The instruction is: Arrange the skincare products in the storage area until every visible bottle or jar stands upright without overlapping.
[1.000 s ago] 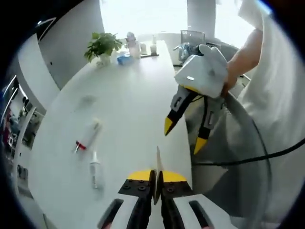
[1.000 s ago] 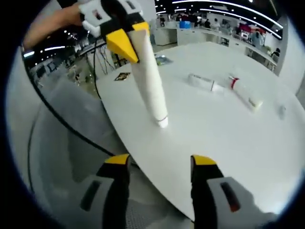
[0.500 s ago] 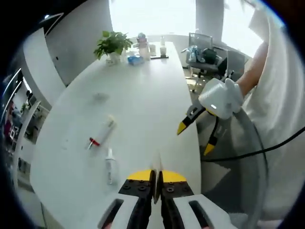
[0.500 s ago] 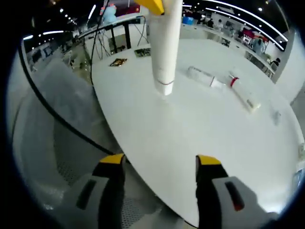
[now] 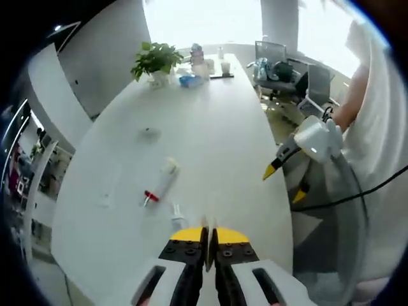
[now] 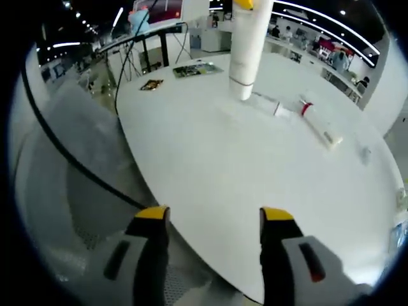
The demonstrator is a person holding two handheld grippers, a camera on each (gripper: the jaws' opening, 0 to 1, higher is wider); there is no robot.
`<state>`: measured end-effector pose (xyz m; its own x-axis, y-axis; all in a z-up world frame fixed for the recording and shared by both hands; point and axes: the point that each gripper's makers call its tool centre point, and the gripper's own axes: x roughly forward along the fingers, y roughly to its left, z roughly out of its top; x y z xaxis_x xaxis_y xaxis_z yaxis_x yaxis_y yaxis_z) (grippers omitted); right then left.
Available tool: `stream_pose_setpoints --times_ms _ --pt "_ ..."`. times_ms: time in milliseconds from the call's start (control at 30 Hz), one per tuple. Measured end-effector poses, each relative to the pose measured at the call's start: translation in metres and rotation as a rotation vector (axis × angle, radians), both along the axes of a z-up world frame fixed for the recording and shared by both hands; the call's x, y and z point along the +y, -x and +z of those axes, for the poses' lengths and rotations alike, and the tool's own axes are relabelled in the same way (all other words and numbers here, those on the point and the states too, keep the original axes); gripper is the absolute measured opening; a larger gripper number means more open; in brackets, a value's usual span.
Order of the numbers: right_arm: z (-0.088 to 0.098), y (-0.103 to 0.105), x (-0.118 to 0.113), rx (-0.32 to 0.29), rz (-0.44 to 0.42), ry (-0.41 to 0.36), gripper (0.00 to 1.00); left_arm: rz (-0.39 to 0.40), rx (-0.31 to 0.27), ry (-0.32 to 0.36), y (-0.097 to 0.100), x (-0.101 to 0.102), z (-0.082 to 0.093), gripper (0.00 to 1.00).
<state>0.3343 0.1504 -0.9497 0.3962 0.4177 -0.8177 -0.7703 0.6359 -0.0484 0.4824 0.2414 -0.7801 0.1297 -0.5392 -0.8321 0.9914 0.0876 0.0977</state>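
1. Long white worktop (image 5: pixel 210 121) in an open office; potted plant (image 5: pixel 155 60) at its far end
2. Left tongs (image 5: pixel 210 239) clenched on a white tube (image 6: pixel 247 48), cap down above the worktop
3. Right tongs (image 6: pixel 207 217) released – nothing between them
4. Two more tubes lie flat: red-capped tube (image 5: pixel 160 185) and small clear tube (image 5: pixel 177 218)
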Motion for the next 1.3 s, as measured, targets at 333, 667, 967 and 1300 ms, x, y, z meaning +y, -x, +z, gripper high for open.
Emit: stream_pose_setpoints --times_ms 333,667,967,1300 --pt "0.003 -0.006 -0.004 -0.007 -0.037 -0.018 0.57 0.003 -0.033 -0.006 -0.036 -0.002 0.01 0.03" --pt "0.008 -0.01 -0.005 -0.023 -0.077 -0.054 0.57 -0.028 -0.042 -0.036 -0.064 -0.01 0.002 0.02" --pt "0.01 -0.012 -0.007 -0.032 -0.082 -0.052 0.56 -0.014 -0.047 -0.041 -0.095 -0.017 0.001 0.02" --pt "0.011 -0.013 -0.009 -0.039 -0.095 -0.051 0.55 -0.029 -0.066 -0.065 -0.133 -0.022 -0.002 0.03"
